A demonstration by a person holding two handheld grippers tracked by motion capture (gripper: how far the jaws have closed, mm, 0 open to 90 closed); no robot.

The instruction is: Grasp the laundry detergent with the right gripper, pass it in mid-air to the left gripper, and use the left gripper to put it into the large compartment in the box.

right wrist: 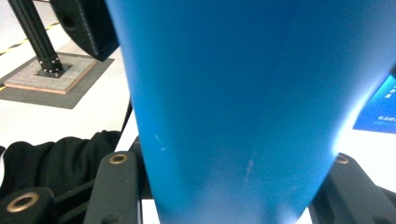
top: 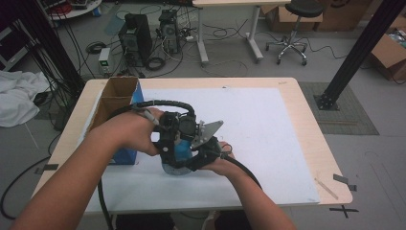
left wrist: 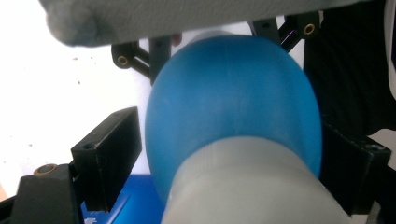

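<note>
Together, both tongs meet over the white mat (top: 268, 134) — right tongs (right wrist: 224, 196) clamp the blue bulb (left wrist: 233, 107), left tongs (left wrist: 224, 158) flank it.

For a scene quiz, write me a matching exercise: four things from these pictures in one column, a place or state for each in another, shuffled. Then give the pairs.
Things:
1. blue object
2. cardboard box
3. right gripper
4. stool

Places or states:
A. on the floor beyond the table
B. shut on the blue object
C. held between both grippers above the white sheet
D. open-topped, at the table's left edge

Pairs: 1-C, 2-D, 3-B, 4-A
</note>
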